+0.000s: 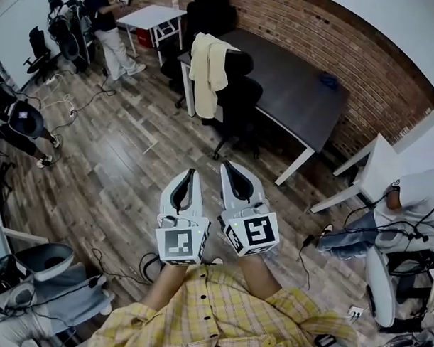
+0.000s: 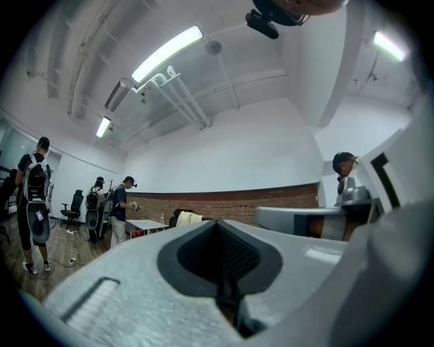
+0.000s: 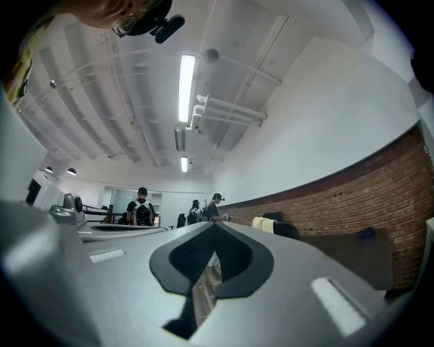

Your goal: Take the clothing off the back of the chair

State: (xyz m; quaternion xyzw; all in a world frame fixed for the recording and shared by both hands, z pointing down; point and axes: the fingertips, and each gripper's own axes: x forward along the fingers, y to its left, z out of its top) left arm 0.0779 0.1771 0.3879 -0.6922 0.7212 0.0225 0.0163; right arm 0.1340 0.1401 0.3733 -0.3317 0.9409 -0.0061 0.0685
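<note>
A cream garment (image 1: 206, 71) hangs over the back of a black office chair (image 1: 241, 99), which stands at the near edge of a dark table (image 1: 305, 87) by the brick wall. My left gripper (image 1: 191, 172) and right gripper (image 1: 226, 164) are held side by side, well short of the chair, and both point toward it. Each has its jaws together with nothing between them. The garment is small and far off in the left gripper view (image 2: 188, 217) beyond the shut jaws of the left gripper (image 2: 217, 222). It lies right of the right gripper (image 3: 215, 223) as a pale patch, the garment (image 3: 263, 223).
Wooden floor lies between me and the chair. A white table (image 1: 153, 17) and a standing person (image 1: 108, 30) are at the back left. A seated person (image 1: 408, 204) is at a white desk on the right. Cables (image 1: 70, 107) and chairs line the left side.
</note>
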